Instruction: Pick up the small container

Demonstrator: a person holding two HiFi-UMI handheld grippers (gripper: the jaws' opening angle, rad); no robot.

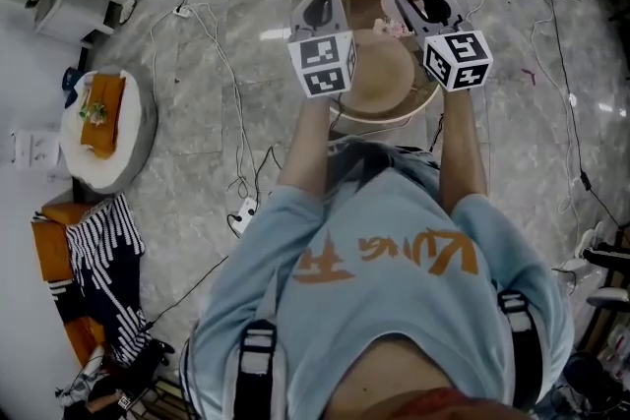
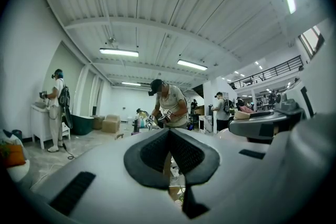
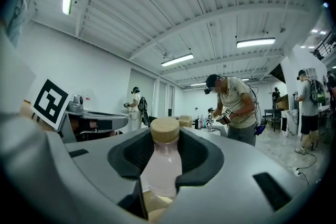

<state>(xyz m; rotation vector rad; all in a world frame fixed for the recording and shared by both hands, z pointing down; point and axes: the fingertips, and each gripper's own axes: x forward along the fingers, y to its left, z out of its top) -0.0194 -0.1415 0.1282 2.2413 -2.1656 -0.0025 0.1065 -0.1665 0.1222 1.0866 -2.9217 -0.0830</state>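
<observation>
Basically: round tan table (image 1: pixel 379 74) sits below both grippers. Left gripper (image 2: pixel 169 139) has its jaws pressed together, empty. Right gripper (image 3: pixel 165 152) pinches the small container (image 3: pixel 163 165) by its frosted pink body, under the wooden cap (image 3: pixel 165 129), above the table. Looks light, rigid and slick-walled, so grip mid-body, not the cap.

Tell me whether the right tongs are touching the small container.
Touching. The right gripper view shows the right tongs clamped against both sides of the small container.
</observation>
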